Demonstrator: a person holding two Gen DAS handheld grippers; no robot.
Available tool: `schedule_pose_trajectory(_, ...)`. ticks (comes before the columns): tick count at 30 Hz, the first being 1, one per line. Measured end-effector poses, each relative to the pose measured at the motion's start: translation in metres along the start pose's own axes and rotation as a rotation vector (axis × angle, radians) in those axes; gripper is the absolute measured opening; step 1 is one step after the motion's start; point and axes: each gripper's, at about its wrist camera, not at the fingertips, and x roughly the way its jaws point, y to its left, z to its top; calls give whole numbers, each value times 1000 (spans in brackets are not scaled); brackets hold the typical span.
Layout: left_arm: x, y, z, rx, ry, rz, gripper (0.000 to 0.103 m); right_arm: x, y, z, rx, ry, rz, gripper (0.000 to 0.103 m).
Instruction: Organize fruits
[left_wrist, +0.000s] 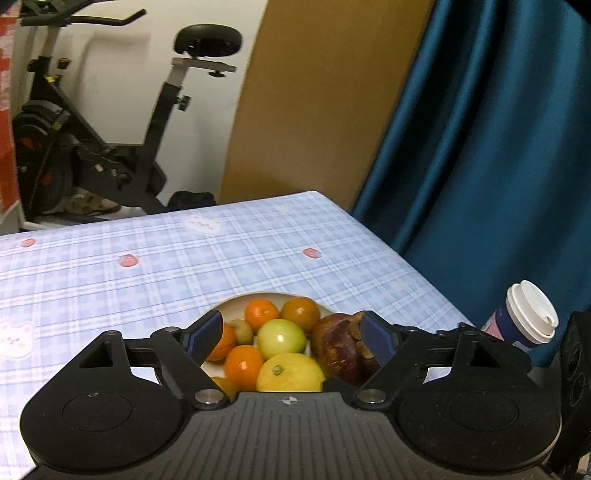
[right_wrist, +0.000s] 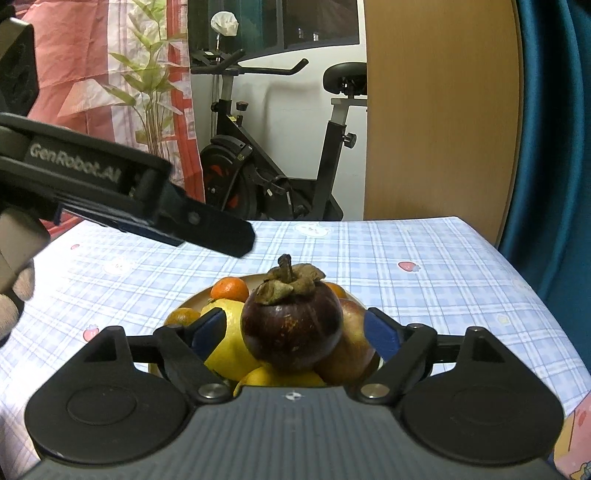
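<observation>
Right claw (right_wrist: 295, 332): spread wide, pads flanking a mangosteen (right_wrist: 291, 328) without pressing; it sits atop the fruit pile in the plate (right_wrist: 192, 301) on the worktop (right_wrist: 424, 295).

Left claw (left_wrist: 291, 336): spread, nothing gripped, over the same pile.

Only the left view shows the green fruit (left_wrist: 281, 336) and a lidded cup (left_wrist: 524, 321).

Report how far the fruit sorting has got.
Done, it seems: the fruit sits piled on the plate, with the mangosteen on top and none loose on the tablecloth in view. In hand: nothing; the left gripper and right gripper are both open. Left: nothing visible.
</observation>
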Motion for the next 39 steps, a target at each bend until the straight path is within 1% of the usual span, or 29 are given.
schedule_pose_trajectory(4,-20,2,-4,-13,-18,105,84,-6,1,2,7,-2,-11,92)
schedule_pose_trajectory(6,-35,2,-7,-8,-36,189,87,-12,1,3,14,-4,-22,96)
schedule_pose_trajectory(7,-43,3,-9,-6,-46,218,90,-15,0,4,21,-1,-21,97)
schedule_pose_trajectory(10,-70,4,-17,-9,-75,273,91,-27,-1,7,50,5,-13,103)
schedule_pose_trajectory(13,-91,5,-24,-9,-80,309,92,-41,0,9,72,20,13,103)
schedule_pose_trajectory(15,-103,3,-29,3,-77,347,92,-48,1,11,93,44,13,103)
schedule_pose_trajectory(17,-114,3,-35,15,-71,387,92,-54,1,12,118,79,34,103)
schedule_pose_trajectory(19,-123,3,-38,15,-64,426,92,-61,4,13,132,97,42,103)
schedule_pose_trajectory(22,-141,6,-46,-18,-66,448,92,-74,13,14,131,107,44,103)
schedule_pose_trajectory(25,-161,9,-53,-49,-88,483,92,-83,24,13,122,119,38,103)
schedule_pose_trajectory(28,-175,8,-57,-62,-107,512,92,-92,35,13,95,113,34,103)
schedule_pose_trajectory(33,-187,2,-64,-58,-118,557,92,-105,52,19,34,72,30,103)
schedule_pose_trajectory(39,-196,3,-67,-76,-137,573,92,-116,65,26,-11,18,35,103)
